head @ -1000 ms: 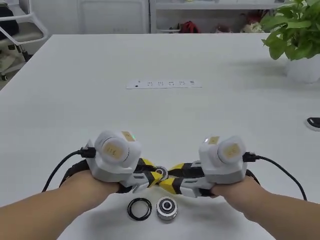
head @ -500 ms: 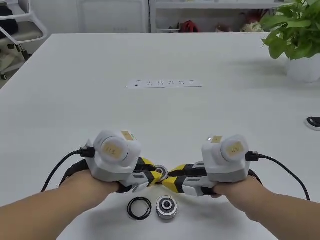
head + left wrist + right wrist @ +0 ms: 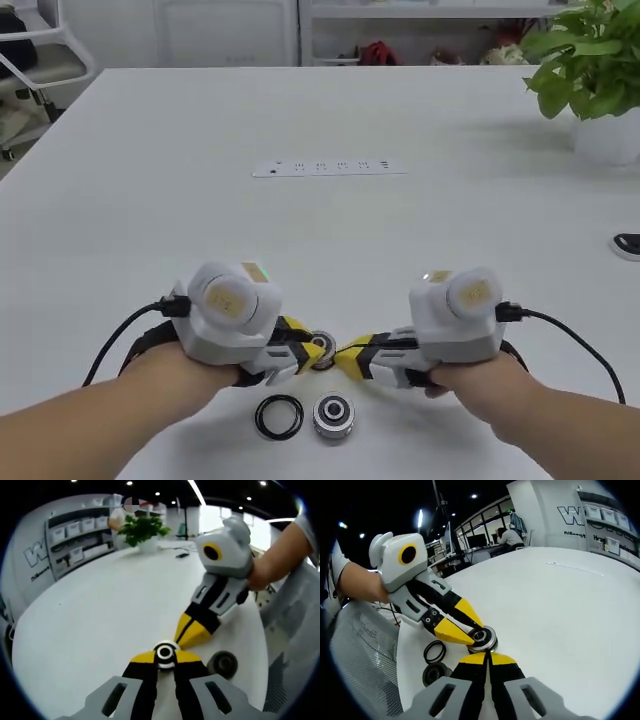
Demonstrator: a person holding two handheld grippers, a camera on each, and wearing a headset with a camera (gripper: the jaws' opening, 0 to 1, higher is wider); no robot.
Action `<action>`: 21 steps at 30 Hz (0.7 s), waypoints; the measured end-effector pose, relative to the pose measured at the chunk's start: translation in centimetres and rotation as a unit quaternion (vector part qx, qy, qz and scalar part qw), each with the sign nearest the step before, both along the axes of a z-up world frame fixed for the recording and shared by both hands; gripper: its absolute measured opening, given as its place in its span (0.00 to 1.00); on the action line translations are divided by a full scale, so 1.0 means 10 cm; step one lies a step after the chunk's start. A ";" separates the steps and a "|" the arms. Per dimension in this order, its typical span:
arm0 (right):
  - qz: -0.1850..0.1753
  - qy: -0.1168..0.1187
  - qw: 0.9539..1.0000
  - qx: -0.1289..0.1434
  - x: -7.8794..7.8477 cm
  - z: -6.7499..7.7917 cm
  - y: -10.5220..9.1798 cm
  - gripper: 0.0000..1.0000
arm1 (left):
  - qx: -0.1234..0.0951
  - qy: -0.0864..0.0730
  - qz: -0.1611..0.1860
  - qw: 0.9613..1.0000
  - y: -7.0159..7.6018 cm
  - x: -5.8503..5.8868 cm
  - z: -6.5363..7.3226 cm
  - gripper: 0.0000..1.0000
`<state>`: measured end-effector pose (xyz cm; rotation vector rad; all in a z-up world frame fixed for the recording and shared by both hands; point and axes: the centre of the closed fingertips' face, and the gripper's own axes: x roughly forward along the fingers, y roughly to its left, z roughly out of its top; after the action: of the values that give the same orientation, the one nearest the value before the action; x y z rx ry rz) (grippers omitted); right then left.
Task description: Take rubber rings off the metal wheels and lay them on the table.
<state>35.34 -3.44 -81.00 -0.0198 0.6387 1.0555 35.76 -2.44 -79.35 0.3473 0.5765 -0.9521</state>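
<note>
The left gripper's (image 3: 309,352) jaws clamped a small round silver metal wheel (image 3: 486,638). The right gripper's (image 3: 487,659) jaws sat together just beside it.

Black ring (image 3: 258,416), yellow-black left claw (image 3: 312,350)

Wheel (image 3: 485,638) in left hand-held gripper (image 3: 475,630) — rubber ring (image 3: 435,651) (loose) nearby

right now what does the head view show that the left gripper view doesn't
Head view adds the loose rubber ring and the power strip. Left gripper view adds wall shelves of bins. Both show the left hand-held gripper shut on a metal wheel, the shut right hand-held gripper, a second wheel on the table, and the potted plant.
</note>
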 end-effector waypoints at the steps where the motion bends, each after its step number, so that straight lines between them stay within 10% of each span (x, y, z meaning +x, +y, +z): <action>1: -0.004 0.003 1.000 0.002 0.01 0.00 -0.01 0.00 | 0.000 -0.001 0.000 1.000 0.00 0.00 0.00 0.12; 9: -0.057 0.042 0.995 0.066 0.10 0.15 -0.05 0.00 | 0.000 -0.002 0.000 1.000 0.00 0.00 0.00 0.12; 21: -0.047 0.047 0.996 0.061 0.04 0.18 -0.01 0.00 | 0.003 -0.003 0.001 1.000 0.00 -0.01 0.00 0.12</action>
<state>35.70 -3.51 -79.24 0.1657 0.6531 1.0072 35.67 -2.40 -79.36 0.3545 0.5746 -0.9464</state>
